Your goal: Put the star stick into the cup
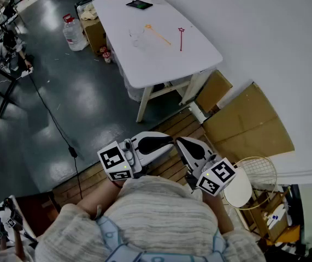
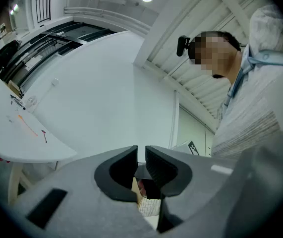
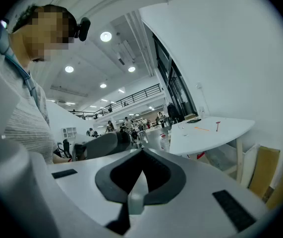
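Task status: not started. The tabletop (image 1: pixel 161 64) stands well ahead of both sets of fingers, across open floor.

The left gripper (image 2: pixel 141 158) holds nothing; its fingers stand a narrow slit apart. The right gripper (image 3: pixel 141 155) has its fingers pressed together, also holding nothing.

The cup (image 1: pixel 136 35) stands empty on the tabletop, far beyond the fingers. A yellow stick (image 1: pixel 157 34) lies just beside it and a red stick (image 1: pixel 181 38) a little further off. Their heads are too small to tell which is the star stick. Approach, pick-up and insertion all remain.
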Demonstrator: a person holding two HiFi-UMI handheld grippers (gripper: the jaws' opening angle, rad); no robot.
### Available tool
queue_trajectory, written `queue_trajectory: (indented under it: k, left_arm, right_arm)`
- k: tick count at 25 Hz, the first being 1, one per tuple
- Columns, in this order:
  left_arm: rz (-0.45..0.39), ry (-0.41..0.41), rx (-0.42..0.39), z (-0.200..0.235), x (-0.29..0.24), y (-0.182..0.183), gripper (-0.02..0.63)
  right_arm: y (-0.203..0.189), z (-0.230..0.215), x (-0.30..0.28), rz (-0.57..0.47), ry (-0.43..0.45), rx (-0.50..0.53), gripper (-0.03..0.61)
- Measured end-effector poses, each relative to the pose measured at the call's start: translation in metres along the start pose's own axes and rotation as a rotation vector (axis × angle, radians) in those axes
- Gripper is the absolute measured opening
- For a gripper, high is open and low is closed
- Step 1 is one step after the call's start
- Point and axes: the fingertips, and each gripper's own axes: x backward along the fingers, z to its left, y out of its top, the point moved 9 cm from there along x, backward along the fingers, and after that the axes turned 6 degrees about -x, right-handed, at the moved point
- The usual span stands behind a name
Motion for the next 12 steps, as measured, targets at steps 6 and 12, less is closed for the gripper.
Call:
queue_trajectory:
  k: [6, 12]
  left_arm:
    - [0.0, -0.004, 0.0, 0.0008, -0.0001, 0.0008, 0.058]
    - [0.0, -0.001, 0.001, 0.0063, -0.0011, 0.0028, 0.058]
  right_arm:
    - [0.0017, 0.0008, -0.0012, 0.0, 0.004, 0.002, 0.008]
    - [0.0048, -0.0029, -0.0043, 0.005, 0.005, 0.002, 0.008]
